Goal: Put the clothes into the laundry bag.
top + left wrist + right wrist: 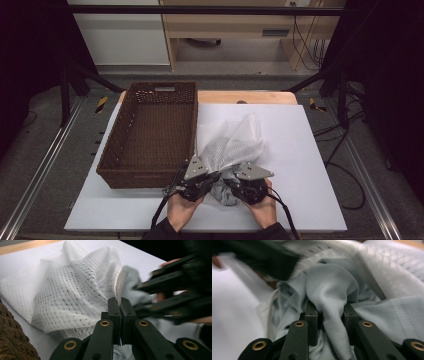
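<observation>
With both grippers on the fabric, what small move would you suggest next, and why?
Probably push the grey garment deeper into the mesh bag: the left gripper pinches the bag's edge, and the right gripper is clamped on a grey fold at the opening.

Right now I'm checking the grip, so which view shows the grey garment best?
The right gripper view: the grey garment bunches close-up between its jaws. The high view shows a small patch between the hands; the left gripper view shows a pale fold behind the mesh bag.
</observation>
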Available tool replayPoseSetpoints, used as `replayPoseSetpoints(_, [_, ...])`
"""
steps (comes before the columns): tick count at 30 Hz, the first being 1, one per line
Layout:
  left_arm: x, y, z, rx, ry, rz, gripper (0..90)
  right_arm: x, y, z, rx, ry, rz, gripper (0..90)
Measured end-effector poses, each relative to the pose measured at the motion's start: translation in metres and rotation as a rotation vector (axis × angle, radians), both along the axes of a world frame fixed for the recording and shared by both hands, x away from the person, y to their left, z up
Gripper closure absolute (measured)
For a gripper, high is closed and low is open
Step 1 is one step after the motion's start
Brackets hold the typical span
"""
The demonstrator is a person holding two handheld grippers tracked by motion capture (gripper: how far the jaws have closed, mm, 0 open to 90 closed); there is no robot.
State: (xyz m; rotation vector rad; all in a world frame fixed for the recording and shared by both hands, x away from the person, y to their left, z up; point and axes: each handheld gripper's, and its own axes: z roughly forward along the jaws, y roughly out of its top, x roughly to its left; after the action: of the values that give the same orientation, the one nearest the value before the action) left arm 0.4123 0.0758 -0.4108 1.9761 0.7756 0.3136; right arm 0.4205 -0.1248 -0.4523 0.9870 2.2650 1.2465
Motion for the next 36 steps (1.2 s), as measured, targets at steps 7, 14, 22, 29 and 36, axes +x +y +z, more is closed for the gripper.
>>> replayPoseSetpoints(7, [-0.004,-0.005,-0.003,0.015,0.01,-0.026,88.2,0.036,-0.001,-0.017,-0.041,-0.021,-0.238,74.7])
replayPoseSetpoints(14, [0.0,-0.006,-0.013,0.038,0.026,-0.025,88.1,0.039,-0.01,-0.02,-0.034,-0.029,-0.299,64.3])
replayPoseSetpoints(22, [0.004,-0.009,-0.019,0.059,0.025,-0.014,88.0,-0.003,-0.046,0.002,0.035,-0.035,-0.19,29.6])
replayPoseSetpoints(29, [0.006,-0.01,-0.022,0.063,0.033,-0.013,88.0,-0.001,-0.075,0.006,-0.014,-0.063,-0.284,11.6])
replayPoseSetpoints(36, [0.008,-0.006,-0.021,0.058,0.034,-0.005,88.0,0.011,-0.067,-0.008,-0.064,0.012,-0.282,28.9])
